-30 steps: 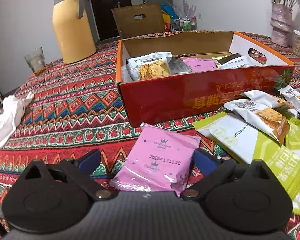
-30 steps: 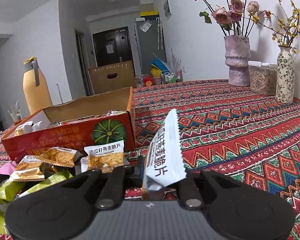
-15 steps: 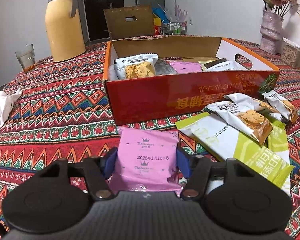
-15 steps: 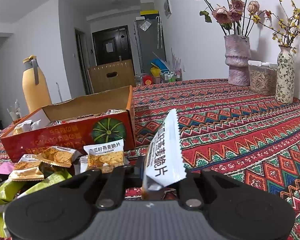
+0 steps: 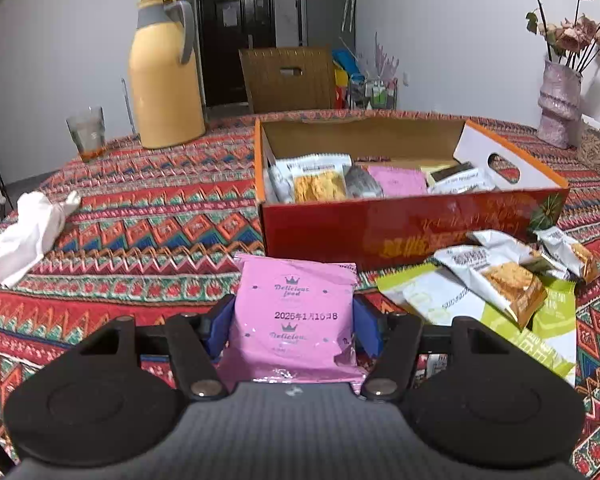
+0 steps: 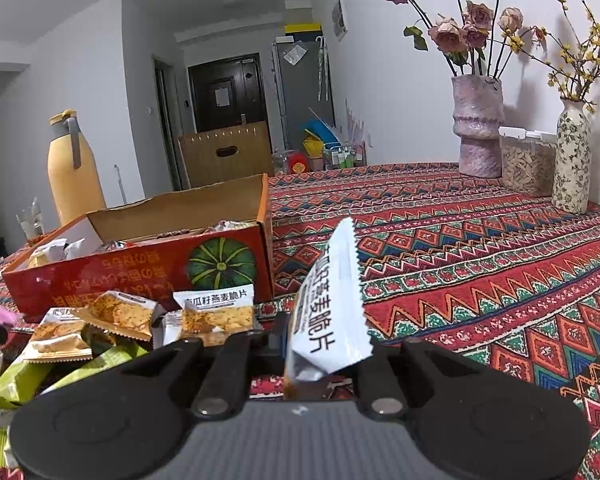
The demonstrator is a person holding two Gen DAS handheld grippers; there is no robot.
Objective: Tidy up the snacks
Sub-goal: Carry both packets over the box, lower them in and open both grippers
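Pinching the pink packet (image 5: 294, 322) sits the left gripper (image 5: 294, 326).

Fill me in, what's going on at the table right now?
Snacks are being sorted into the red cardboard box. The left tool is shut on a pink snack packet just in front of the box. The right tool is shut on a white oat-crisp packet, held upright. Several packets already lie in the box; more loose packets sit on the tablecloth beside it.
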